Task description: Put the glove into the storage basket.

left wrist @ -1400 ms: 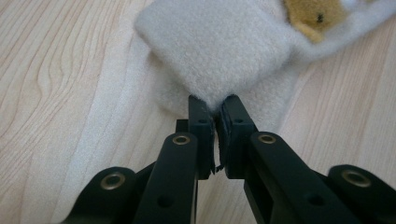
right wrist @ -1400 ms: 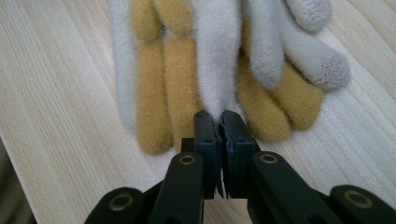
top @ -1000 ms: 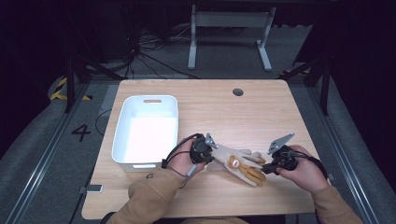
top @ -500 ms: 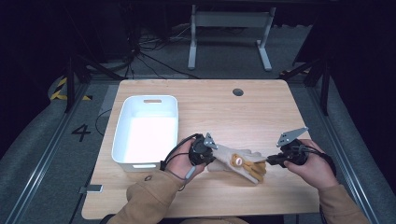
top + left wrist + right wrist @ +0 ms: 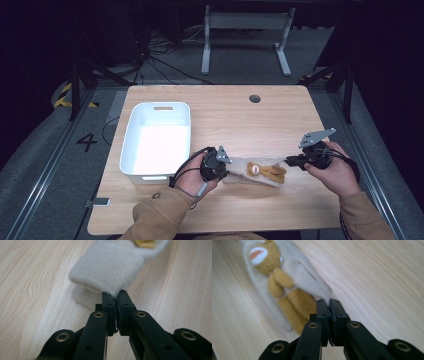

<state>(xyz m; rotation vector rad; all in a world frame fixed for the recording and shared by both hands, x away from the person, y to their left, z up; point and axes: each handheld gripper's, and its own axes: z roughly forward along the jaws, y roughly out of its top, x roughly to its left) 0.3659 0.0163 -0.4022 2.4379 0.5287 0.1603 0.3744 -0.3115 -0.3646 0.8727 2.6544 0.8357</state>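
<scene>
Left claw (image 5: 226,161): I pinch the sock (image 5: 255,172) cuff, lower centre.
Right claw (image 5: 289,161): I pinch its toe.
Desk (image 5: 235,120): beneath.

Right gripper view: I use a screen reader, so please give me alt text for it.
The right gripper is shut on the end of a cream sock with a brown bear figure, which lies on the wooden table.

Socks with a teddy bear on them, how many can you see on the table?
1. The sock lies on the table right of the white bin, pinched at its cuff by the left gripper and at its toe by the right gripper.
</scene>
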